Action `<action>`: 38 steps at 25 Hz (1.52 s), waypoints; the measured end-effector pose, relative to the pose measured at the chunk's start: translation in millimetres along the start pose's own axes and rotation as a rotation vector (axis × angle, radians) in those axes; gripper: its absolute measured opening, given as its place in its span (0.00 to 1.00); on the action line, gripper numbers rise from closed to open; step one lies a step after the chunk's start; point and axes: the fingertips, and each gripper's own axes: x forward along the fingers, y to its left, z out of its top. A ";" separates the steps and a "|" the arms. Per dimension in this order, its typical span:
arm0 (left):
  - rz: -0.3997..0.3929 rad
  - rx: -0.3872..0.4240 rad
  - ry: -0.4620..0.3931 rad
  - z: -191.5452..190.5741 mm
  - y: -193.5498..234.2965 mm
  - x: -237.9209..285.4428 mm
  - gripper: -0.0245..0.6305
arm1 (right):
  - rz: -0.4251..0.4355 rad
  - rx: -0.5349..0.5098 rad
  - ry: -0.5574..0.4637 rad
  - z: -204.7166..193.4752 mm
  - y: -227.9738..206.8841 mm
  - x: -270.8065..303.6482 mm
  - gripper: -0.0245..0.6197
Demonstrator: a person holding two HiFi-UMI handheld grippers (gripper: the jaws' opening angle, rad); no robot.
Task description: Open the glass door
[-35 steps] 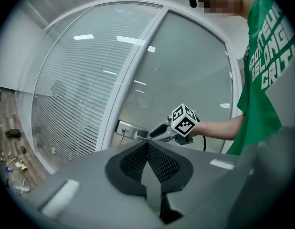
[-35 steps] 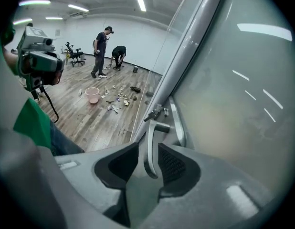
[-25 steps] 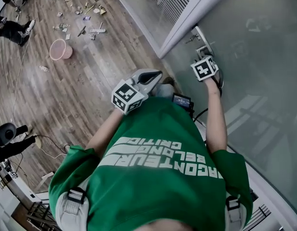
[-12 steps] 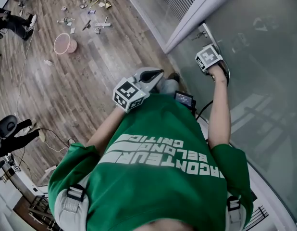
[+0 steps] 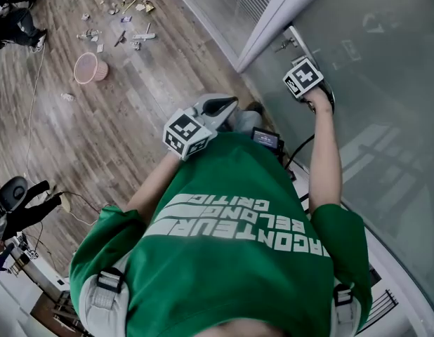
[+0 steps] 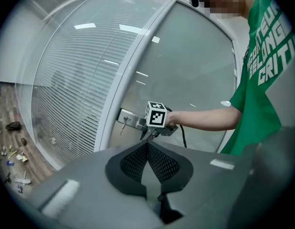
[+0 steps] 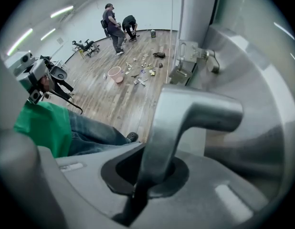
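The glass door (image 5: 375,83) stands at the right of the head view, with a metal lever handle (image 7: 195,111) on a plate (image 6: 127,119) near its frame. My right gripper (image 7: 148,170) is shut on the lever, which runs up from between its jaws. Its marker cube (image 5: 303,76) sits against the door. In the left gripper view the right gripper (image 6: 148,130) hangs on the handle, beside a key (image 6: 121,126) in the lock. My left gripper (image 5: 225,107) is held out in front of the green shirt. It is shut with nothing between its pads (image 6: 159,162).
A white frame post (image 5: 273,20) borders the door, with a glass panel and blinds (image 6: 66,104) beyond it. On the wood floor lie a pink basket (image 5: 89,69) and scattered small items (image 5: 129,21). Two people (image 7: 116,25) stand at the far end of the room.
The right gripper's cube has shifted a little up the picture along the door, closer to the handle plate. The left gripper has hardly moved.
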 end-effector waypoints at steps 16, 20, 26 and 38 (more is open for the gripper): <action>-0.100 0.052 -0.022 15.5 -8.9 33.5 0.06 | -0.058 -0.005 -0.057 7.6 4.9 8.1 0.03; -0.113 0.064 -0.042 24.8 -9.3 43.6 0.06 | -0.039 -0.007 -0.088 12.3 3.4 7.7 0.03; -0.116 0.022 -0.014 14.6 -11.7 44.1 0.06 | -0.079 -0.001 -0.010 -8.1 -1.9 8.0 0.03; -0.122 0.034 0.001 15.1 -10.8 48.9 0.06 | -0.056 0.005 -0.030 -5.4 1.7 7.8 0.03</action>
